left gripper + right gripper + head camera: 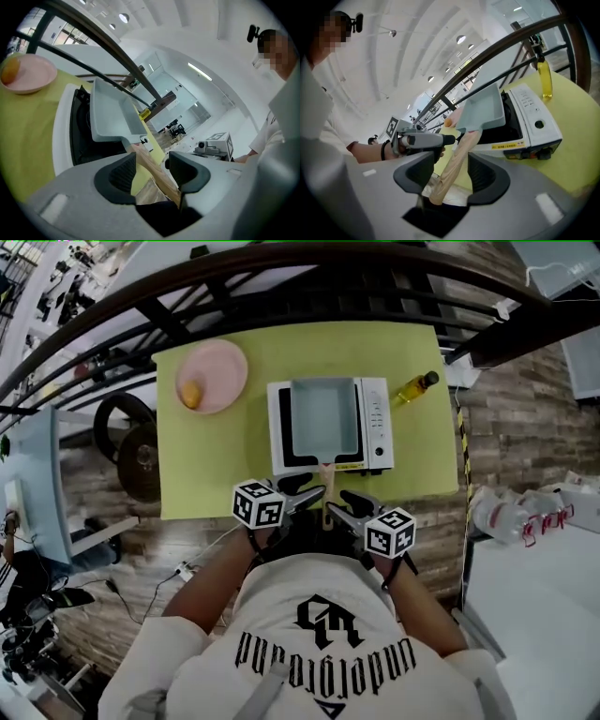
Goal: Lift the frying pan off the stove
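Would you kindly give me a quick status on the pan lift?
Left gripper open, right gripper open, both astride the wooden handle. Frying pan sits on the stove, not lifted. Nothing blocking.

We count one frying pan (323, 413), one stove (375, 423), one pink plate (225, 362) at ten o'clock holding one yellow food lump (191, 393), one oil bottle (415, 387) at two o'clock, and two grippers: left gripper (307, 495), right gripper (351, 504).

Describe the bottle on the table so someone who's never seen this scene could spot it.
On the yellow-green table, a white stove sits in the middle. The bottle stands just right of the stove in the head view, by its control panel. It is the only slim, clear thing, filled with yellow liquid, dark-capped.
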